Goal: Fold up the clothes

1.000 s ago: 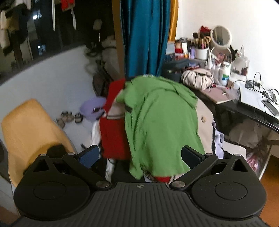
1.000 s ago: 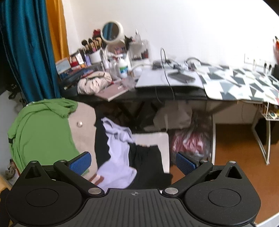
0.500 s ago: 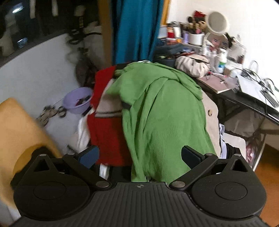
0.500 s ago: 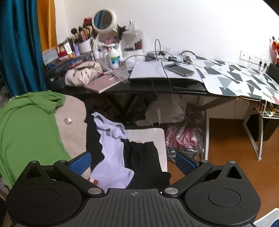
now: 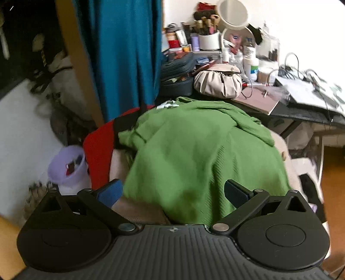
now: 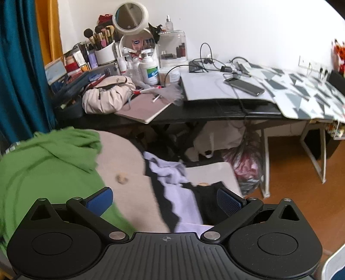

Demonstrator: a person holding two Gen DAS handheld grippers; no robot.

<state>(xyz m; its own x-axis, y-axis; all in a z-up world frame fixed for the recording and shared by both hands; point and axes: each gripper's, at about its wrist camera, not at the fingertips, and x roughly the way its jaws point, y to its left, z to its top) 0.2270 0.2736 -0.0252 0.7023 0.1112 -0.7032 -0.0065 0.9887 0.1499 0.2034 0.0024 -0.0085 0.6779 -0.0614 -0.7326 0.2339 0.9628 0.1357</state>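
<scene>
The left tool (image 5: 173,191) stands wide, its two blue pads spread apart with nothing between them, hovering just over the near edge of a green knit top (image 5: 200,155). That top lies on the heap of clothes, draped over a beige garment (image 5: 140,212) and a red one (image 5: 98,150); whether the pads touch the fabric is hard to tell, as the picture is blurred there. Left of the heap sits a lilac bucket (image 5: 64,165) on the floor, and a teal curtain (image 5: 125,53) hangs behind.

The right tool (image 6: 165,199) is likewise wide and empty, above the same heap: the green knit top (image 6: 43,168) at left, the beige garment (image 6: 127,172) with a button, then a lilac garment (image 6: 183,193) and a black one (image 6: 207,200). Beyond stands the cluttered surface (image 6: 215,112), bearing a beige bag (image 6: 105,97), a round mirror (image 6: 129,17) and a phone (image 6: 245,86).
</scene>
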